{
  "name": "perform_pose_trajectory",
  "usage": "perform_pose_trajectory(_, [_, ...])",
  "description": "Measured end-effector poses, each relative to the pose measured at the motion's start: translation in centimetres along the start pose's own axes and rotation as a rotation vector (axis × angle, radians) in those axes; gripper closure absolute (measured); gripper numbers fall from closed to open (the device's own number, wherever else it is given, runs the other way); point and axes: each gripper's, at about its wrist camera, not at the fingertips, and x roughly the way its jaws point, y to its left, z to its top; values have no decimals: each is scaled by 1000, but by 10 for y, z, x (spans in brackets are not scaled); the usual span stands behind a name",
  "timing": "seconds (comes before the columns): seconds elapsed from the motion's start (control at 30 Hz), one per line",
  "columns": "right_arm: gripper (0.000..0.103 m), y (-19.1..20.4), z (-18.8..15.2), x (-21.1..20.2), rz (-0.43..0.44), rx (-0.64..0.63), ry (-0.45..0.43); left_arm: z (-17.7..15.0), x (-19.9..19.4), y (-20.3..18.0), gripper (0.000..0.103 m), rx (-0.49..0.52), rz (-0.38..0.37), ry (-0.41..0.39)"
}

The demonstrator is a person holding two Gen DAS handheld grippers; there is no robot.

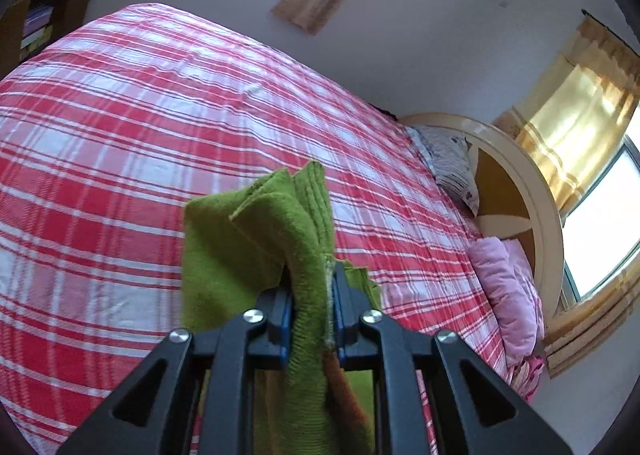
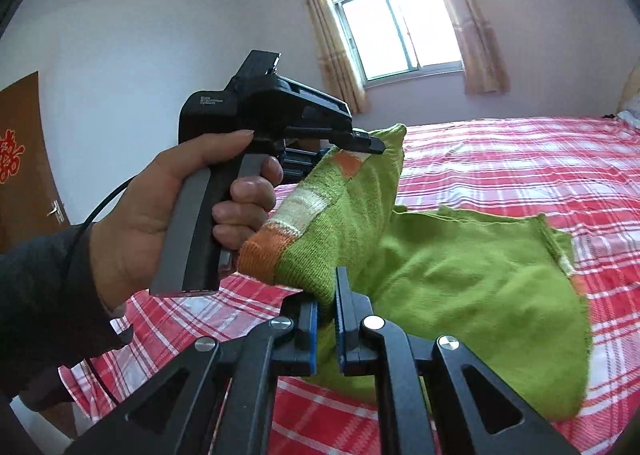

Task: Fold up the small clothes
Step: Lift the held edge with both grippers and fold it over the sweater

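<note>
Left gripper clamps green sweater; right gripper pinches its edge, apparently lifted above plaid bedsheet.

left wrist: close over bed, facing headboard | right wrist: toward window | shared: bed

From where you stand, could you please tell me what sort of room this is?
A bedroom, most likely: a bed under a red plaid sheet, pillows against a headboard, and curtained windows.
</note>
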Motion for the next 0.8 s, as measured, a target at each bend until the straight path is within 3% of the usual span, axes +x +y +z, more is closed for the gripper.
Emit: perform_pose_trajectory(0.8, [97,-100,-24,-48,-91,212,-1,-33,99,-75,87,102,-13,135])
